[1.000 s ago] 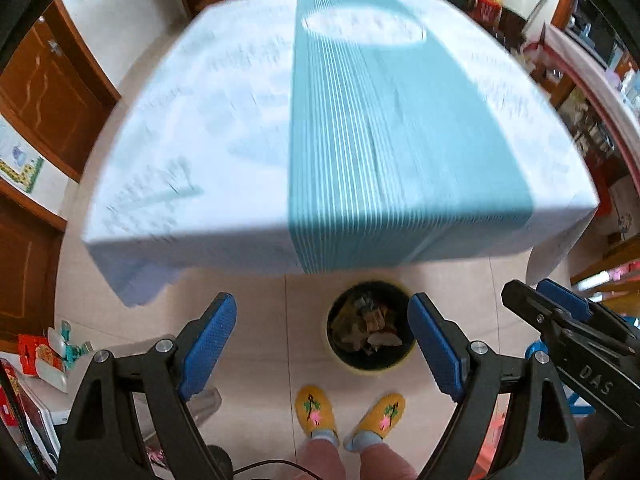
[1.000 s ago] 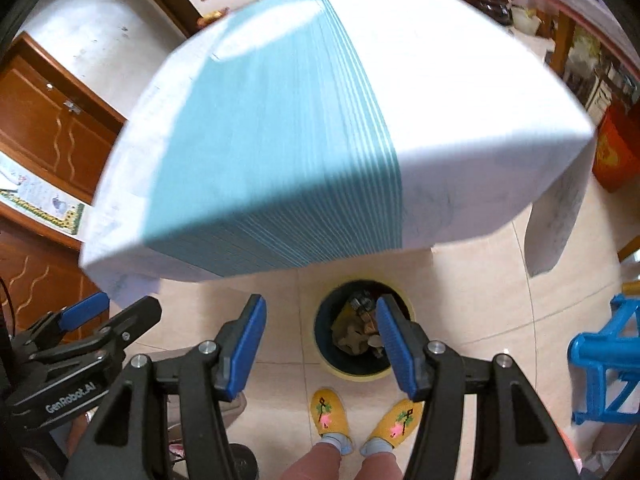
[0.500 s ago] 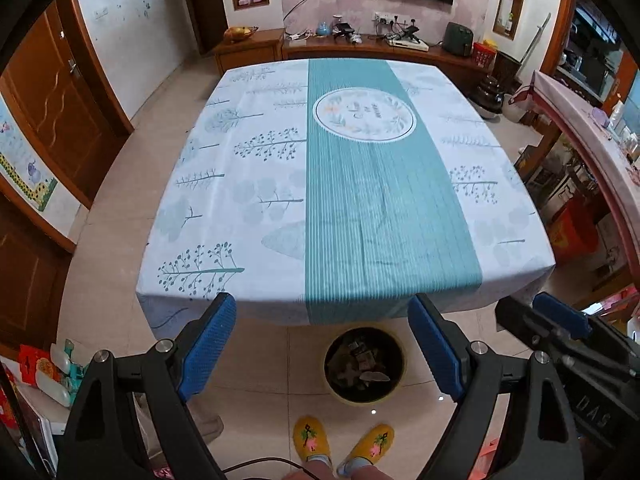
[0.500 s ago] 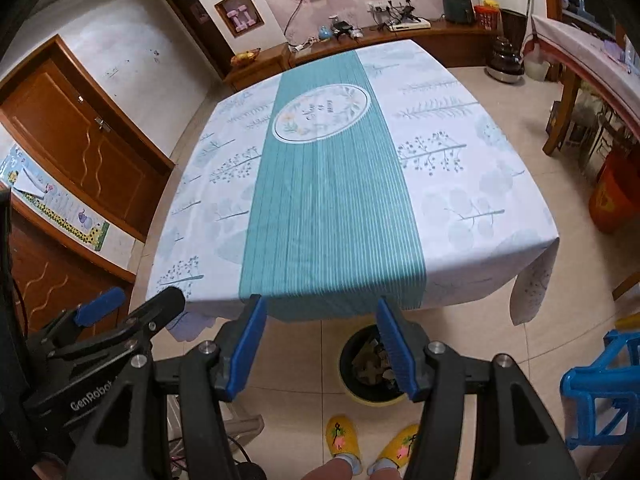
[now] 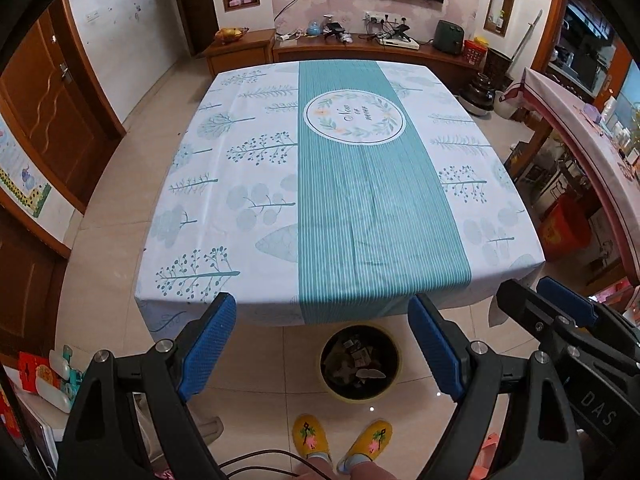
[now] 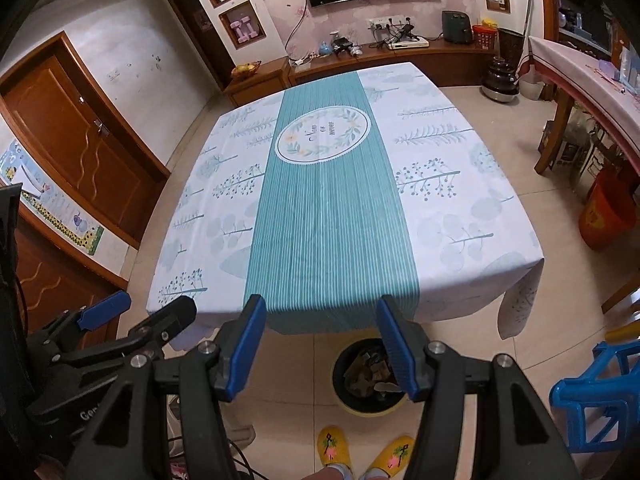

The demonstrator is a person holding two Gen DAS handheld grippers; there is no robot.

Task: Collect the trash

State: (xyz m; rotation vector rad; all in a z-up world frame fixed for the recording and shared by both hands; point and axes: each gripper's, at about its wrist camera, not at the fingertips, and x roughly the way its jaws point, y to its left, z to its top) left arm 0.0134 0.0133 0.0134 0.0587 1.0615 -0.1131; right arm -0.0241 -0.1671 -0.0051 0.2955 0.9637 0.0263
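A round black trash bin with a yellow rim (image 5: 360,364) stands on the floor by the table's near edge, holding several pieces of trash; it also shows in the right wrist view (image 6: 370,376). My left gripper (image 5: 322,320) is open and empty, held high above the bin. My right gripper (image 6: 320,322) is open and empty beside it, also above the bin. The table (image 5: 248,184) has a white and teal cloth; I see no trash on it (image 6: 460,208).
The person's yellow slippers (image 5: 340,438) stand just behind the bin. A blue plastic stool (image 6: 596,396) is at the right, an orange bucket (image 6: 604,216) beyond it. A wooden cabinet (image 5: 360,50) runs along the far wall. Wooden doors (image 6: 76,132) are on the left.
Both grippers have risen and drawn back from the table; the view has widened from the tabletop to the whole room. Both grippers stay open and empty.
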